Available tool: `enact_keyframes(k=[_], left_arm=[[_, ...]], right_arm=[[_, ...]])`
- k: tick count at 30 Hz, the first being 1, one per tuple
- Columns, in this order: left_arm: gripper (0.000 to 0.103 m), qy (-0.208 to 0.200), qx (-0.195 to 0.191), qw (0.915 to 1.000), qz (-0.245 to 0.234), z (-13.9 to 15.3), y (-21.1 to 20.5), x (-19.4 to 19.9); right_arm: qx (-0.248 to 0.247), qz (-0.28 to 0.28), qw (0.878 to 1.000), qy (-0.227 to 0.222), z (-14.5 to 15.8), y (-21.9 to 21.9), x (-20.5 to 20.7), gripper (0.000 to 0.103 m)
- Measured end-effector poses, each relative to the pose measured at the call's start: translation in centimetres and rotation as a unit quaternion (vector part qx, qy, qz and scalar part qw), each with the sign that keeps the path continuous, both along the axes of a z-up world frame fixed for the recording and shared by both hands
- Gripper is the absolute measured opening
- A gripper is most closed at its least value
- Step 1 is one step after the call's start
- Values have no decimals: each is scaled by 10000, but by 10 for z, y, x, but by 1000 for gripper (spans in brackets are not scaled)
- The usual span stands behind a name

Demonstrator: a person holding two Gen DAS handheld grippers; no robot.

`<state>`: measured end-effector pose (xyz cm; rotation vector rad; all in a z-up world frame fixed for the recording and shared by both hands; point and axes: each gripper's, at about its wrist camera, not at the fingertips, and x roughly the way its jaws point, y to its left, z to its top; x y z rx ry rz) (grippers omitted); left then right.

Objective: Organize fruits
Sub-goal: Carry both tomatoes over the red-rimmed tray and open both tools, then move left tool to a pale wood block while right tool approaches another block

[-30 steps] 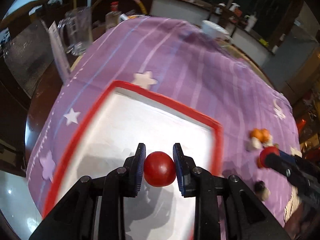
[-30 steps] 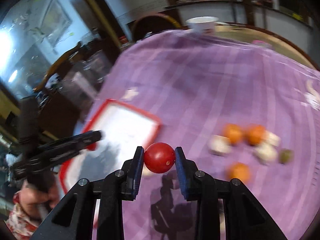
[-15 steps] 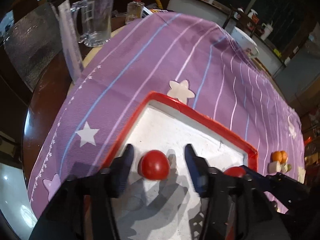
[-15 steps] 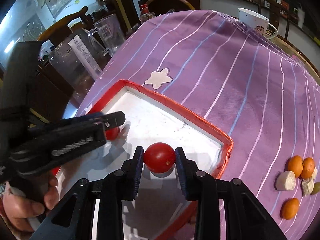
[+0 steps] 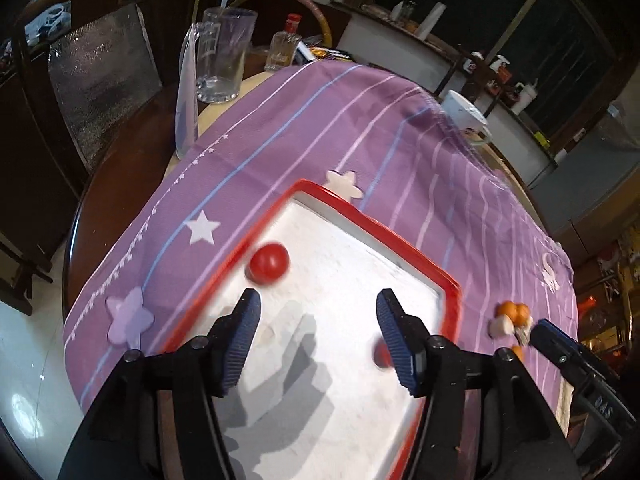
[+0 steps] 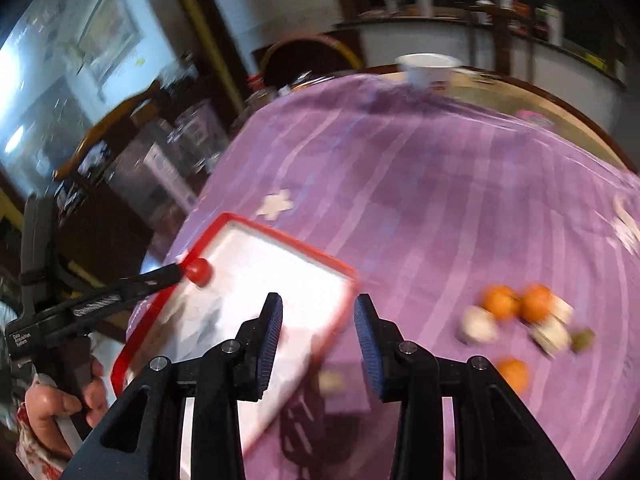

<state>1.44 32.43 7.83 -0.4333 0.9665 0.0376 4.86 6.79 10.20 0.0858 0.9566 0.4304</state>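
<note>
A white tray with a red rim (image 5: 376, 224) lies on the purple cloth; it also shows in the right wrist view (image 6: 280, 236). One red tomato (image 5: 267, 263) rests in the tray near its left rim, seen in the right wrist view (image 6: 198, 271) too. A second red tomato (image 5: 382, 354) lies in the tray, half hidden behind my left gripper's right finger. My left gripper (image 5: 318, 334) is open and empty above the tray. My right gripper (image 6: 318, 340) is open and empty over the tray's right edge. Orange fruits (image 6: 516, 302) and pale pieces (image 6: 476, 324) lie on the cloth to the right.
A glass mug (image 5: 220, 60) and a small bottle (image 5: 284, 48) stand at the table's far left edge. A white cup (image 5: 464, 114) stands at the far side, also in the right wrist view (image 6: 426, 66). A chair (image 5: 96, 72) stands left of the table.
Both grippers have opened and let go of their tomatoes, which now lie in the tray. Both grippers have drawn back; the right one has swung right, off the tray's middle.
</note>
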Motion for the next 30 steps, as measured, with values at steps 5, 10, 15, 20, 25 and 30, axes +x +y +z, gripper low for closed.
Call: enact_keyframes(k=[5, 10, 15, 20, 25, 30], left_arm=[[61, -41, -92, 9994, -327, 6, -27, -17], [61, -27, 63, 9961, -877, 3, -69, -19], [61, -43, 160, 9893, -1452, 2, -117, -24], [61, 9, 268, 9839, -1768, 0, -149, -27], [61, 109, 350, 9827, -1814, -5, -161, -27], [61, 127, 448, 9798, -1944, -8, -178, -12]], right_arm=[[-156, -778, 9968, 131, -11, -85, -35, 42], [-39, -1293, 9901, 537, -37, -143, -57, 42], [117, -1050, 9927, 589, -44, -145, -70, 42], [-123, -534, 9966, 615, -57, -120, -75, 42], [-693, -377, 9962, 357, -66, -105, -72, 44], [-1071, -366, 9934, 210, -72, -103, -67, 44]])
